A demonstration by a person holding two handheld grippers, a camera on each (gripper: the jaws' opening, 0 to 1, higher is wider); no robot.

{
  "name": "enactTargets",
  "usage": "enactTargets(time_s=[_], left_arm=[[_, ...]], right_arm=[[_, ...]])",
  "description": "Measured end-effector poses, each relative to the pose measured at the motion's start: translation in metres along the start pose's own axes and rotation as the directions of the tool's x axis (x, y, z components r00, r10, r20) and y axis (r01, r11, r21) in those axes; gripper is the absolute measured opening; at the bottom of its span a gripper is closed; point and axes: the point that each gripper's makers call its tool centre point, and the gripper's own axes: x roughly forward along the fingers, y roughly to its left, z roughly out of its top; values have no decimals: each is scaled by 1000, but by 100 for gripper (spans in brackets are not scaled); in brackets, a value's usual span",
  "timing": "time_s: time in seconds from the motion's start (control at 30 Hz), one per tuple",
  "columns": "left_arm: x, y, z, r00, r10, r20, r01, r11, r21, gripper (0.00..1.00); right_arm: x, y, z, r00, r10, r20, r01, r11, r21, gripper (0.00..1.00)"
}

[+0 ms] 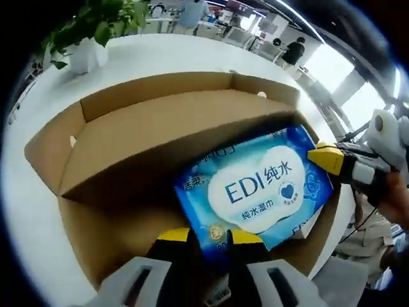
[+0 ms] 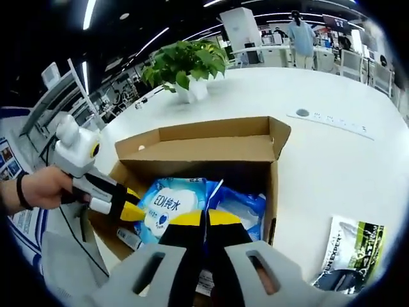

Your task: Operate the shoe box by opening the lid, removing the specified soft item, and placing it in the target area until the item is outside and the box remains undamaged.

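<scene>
We see the wipes pack point(image 1: 255, 190) in the open box point(image 1: 96, 153) on the desk point(image 2: 332, 160). Our left tongs point(image 1: 209, 235) clamp its 6 o'clock edge; our right tongs point(image 2: 205, 217) clamp its 3 o'clock edge.

A round white table point(image 2: 332, 160) carried everything. On its far side stood a leafy green plant point(image 2: 186, 62) in a white pot point(image 1: 86, 56). A small round grey inset point(image 2: 303, 113) sat in the tabletop to the right, with a faint strip of markings beside it. Nearer, at the right edge, lay a printed packet point(image 2: 351, 252) in black, white and green. Beyond the table spread an open office with desks, chairs and ceiling strip lights point(image 2: 89, 13); a person in a light blue top point(image 2: 300, 35) stood far off, and another in dark clothing point(image 1: 294, 50) stood by the windows.
</scene>
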Motion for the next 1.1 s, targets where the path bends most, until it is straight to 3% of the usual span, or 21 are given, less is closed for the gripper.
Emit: enactTargets(time_s=[0.07, 0.2, 0.6, 1.1], left_arm=[[-4, 7, 2, 1000, 9, 20, -9, 1000, 7, 6], [-11, 5, 4, 999, -22, 40, 23, 999, -25, 2], [-31, -8, 12, 993, -48, 104, 50, 999, -20, 1], [-50, -37, 37, 984, -71, 162, 62, 996, 57, 0]], right_arm=[[-1, 0, 0, 1000, 0, 2, 0, 1000, 10, 0], [0, -1, -1, 1000, -2, 6, 2, 1000, 27, 0], [-12, 1, 4, 1000, -2, 30, 1, 999, 36, 0], [-41, -8, 20, 995, -31, 95, 26, 998, 51, 0]])
